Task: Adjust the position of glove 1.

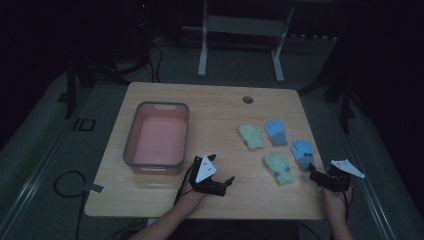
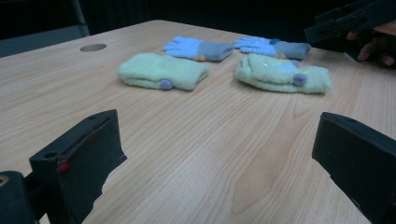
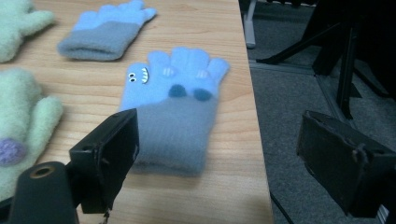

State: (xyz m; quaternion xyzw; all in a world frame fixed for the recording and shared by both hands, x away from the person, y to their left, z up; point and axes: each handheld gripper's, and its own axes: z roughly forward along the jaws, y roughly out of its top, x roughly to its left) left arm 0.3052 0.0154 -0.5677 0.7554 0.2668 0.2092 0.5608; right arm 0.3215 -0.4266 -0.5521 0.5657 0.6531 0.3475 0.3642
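Observation:
Four small gloves lie on the right half of the wooden table (image 1: 215, 115): a green glove (image 1: 251, 136), a blue glove (image 1: 276, 131), a second blue glove (image 1: 302, 152) near the right edge, and a second green glove (image 1: 279, 167). My left gripper (image 1: 223, 168) hovers open over bare wood, pointing right toward the gloves (image 2: 161, 71). My right gripper (image 1: 312, 173) is open just short of the near blue glove (image 3: 175, 107), whose grey cuff faces it. Neither gripper holds anything.
A pink bin with a grey rim (image 1: 162, 104) stands on the table's left half and looks empty. A round cable hole (image 1: 248, 99) sits near the far edge. The table's right edge (image 3: 254, 116) runs right beside the near blue glove. A white desk frame (image 1: 240, 25) stands behind.

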